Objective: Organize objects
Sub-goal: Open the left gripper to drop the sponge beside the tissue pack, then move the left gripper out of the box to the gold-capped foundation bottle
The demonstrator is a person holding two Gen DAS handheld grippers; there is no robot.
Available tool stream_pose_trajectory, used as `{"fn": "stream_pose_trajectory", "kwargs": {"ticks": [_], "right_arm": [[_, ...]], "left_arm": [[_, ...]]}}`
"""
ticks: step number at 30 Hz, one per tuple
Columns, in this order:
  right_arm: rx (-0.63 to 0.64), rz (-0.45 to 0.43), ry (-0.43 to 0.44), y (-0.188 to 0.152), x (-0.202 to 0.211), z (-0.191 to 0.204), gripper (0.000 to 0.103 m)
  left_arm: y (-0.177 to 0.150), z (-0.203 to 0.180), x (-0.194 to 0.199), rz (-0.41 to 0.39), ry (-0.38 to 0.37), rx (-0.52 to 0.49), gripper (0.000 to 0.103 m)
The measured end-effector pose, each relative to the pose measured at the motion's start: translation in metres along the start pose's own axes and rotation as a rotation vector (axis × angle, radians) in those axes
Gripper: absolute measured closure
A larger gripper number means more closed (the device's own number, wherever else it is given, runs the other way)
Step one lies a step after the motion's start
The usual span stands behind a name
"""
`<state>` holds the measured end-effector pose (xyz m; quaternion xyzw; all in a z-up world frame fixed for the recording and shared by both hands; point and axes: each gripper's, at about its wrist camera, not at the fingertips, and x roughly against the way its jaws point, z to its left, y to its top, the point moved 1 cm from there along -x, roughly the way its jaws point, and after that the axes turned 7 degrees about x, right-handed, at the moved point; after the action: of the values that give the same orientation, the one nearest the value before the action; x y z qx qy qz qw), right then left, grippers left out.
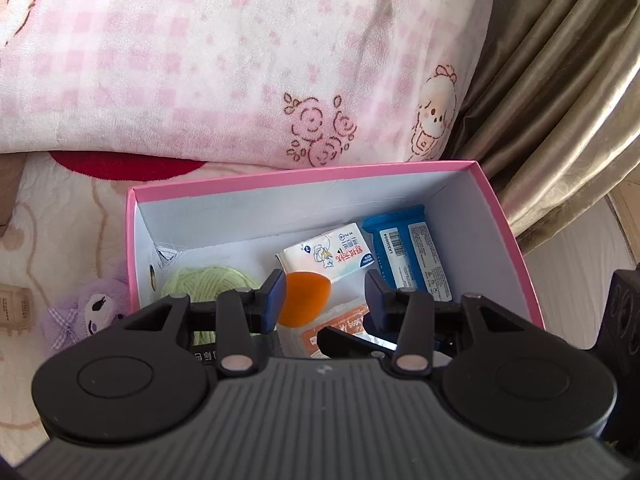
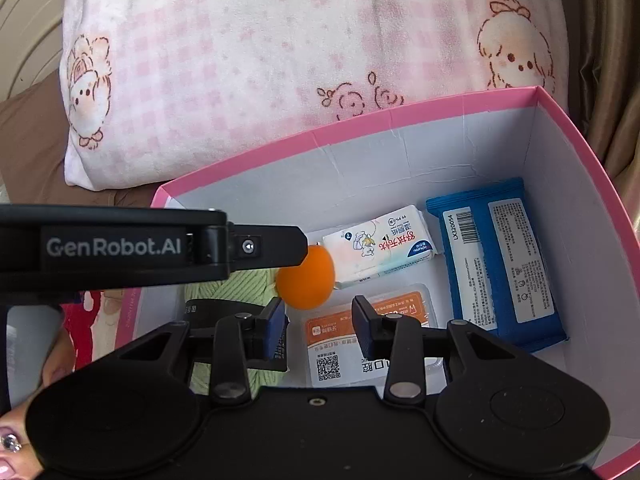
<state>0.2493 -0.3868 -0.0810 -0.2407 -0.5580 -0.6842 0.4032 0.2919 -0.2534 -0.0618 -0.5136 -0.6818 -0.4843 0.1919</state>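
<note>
A pink box (image 1: 304, 178) (image 2: 360, 118) with white inner walls stands on the bed. Inside lie a green yarn ball (image 1: 208, 282) (image 2: 240, 284), an orange egg-shaped sponge (image 1: 304, 300) (image 2: 306, 280), a white tissue pack (image 1: 332, 254) (image 2: 380, 248), a blue packet (image 1: 408, 252) (image 2: 500, 264) and a flat clear pack with an orange label (image 1: 340, 328) (image 2: 332, 344). My left gripper (image 1: 325, 298) hangs open over the box; the sponge rests by its left pad, unpinched. One of its fingers (image 2: 280, 246) overlaps the sponge's top in the right wrist view. My right gripper (image 2: 320, 320) is open above the flat pack.
A pink checked pillow (image 1: 240, 60) (image 2: 280, 40) lies right behind the box. A beige curtain (image 1: 560, 100) hangs at the right. A small beige bottle (image 1: 16, 308) lies on the patterned bedsheet, left of the box. A hand with painted nails (image 2: 12, 452) shows at the lower left.
</note>
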Motion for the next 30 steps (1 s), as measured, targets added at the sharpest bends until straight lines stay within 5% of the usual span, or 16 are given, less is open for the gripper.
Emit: {"fn": "stream_pose_trajectory", "kwargs": {"ticks": [8, 17, 25, 27, 30], "right_arm": [[-0.010, -0.049, 0.010, -0.015, 0.037, 0.017, 0.059], [0.154, -0.097, -0.053, -0.021, 0.099, 0.078, 0.056], [0.206, -0.128, -0.023, -0.033, 0.139, 0.123, 0.051], [0.244, -0.136, 0.006, -0.036, 0.152, 0.140, 0.051], [0.290, -0.129, 0.019, -0.038, 0.165, 0.162, 0.048]], "left_arm": [[-0.009, 0.007, 0.054, 0.005, 0.085, -0.049, 0.049], [-0.027, 0.015, 0.122, -0.011, 0.186, -0.104, 0.041], [-0.047, 0.006, 0.185, -0.047, 0.192, -0.126, 0.038], [-0.052, 0.009, 0.203, -0.076, 0.187, -0.105, 0.026], [-0.060, 0.016, 0.227, -0.098, 0.193, -0.098, 0.023]]}}
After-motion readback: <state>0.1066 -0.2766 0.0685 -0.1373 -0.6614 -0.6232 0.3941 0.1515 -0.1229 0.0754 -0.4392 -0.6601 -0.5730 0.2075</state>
